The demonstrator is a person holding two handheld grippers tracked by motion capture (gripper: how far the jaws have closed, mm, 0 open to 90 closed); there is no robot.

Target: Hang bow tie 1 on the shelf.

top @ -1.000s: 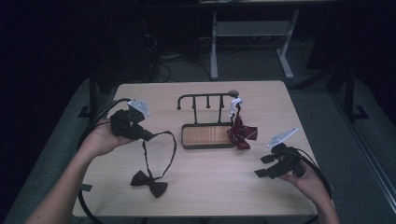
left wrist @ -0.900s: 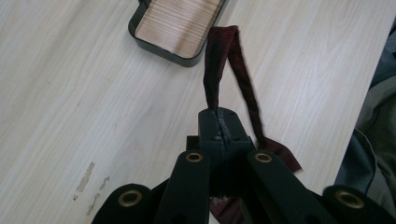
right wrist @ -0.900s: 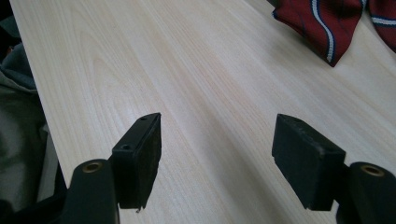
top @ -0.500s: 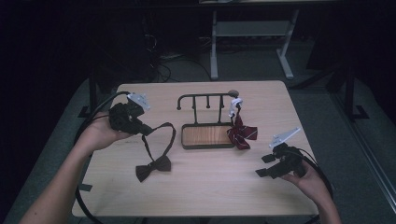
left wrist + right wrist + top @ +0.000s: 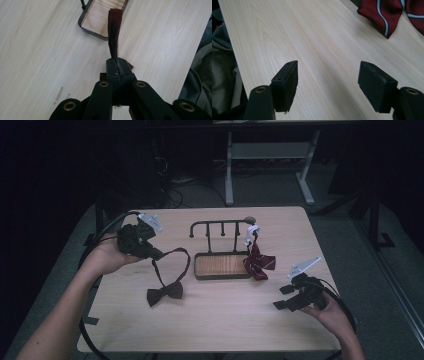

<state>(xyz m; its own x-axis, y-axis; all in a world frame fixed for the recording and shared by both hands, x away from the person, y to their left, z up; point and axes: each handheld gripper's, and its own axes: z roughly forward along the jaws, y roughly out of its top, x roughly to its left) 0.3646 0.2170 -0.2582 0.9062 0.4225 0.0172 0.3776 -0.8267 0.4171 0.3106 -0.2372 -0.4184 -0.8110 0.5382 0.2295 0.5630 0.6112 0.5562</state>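
Observation:
My left gripper (image 5: pixel 154 253) is at the table's left, shut on the strap of a dark maroon bow tie (image 5: pixel 165 293). The strap loops toward the rack and the bow rests on the table below it. In the left gripper view the jaws (image 5: pixel 117 63) pinch the maroon strap (image 5: pixel 114 30), which rises toward the rack's wooden base (image 5: pixel 105 15). A black hook rack (image 5: pixel 220 224) with a wooden base (image 5: pixel 222 265) stands mid-table. A red striped bow tie (image 5: pixel 259 262) hangs at its right end. My right gripper (image 5: pixel 283 297) hovers open near the front right, with nothing between its fingers (image 5: pixel 287 80).
The red striped tie (image 5: pixel 387 15) lies just ahead of the right gripper. Cables trail from both grippers off the table sides. A white desk frame (image 5: pixel 270 160) stands on the floor beyond the table's far edge.
My left gripper has lifted slightly away from the front edge, dragging the maroon bow toward the rack. The right gripper has stayed put, open.

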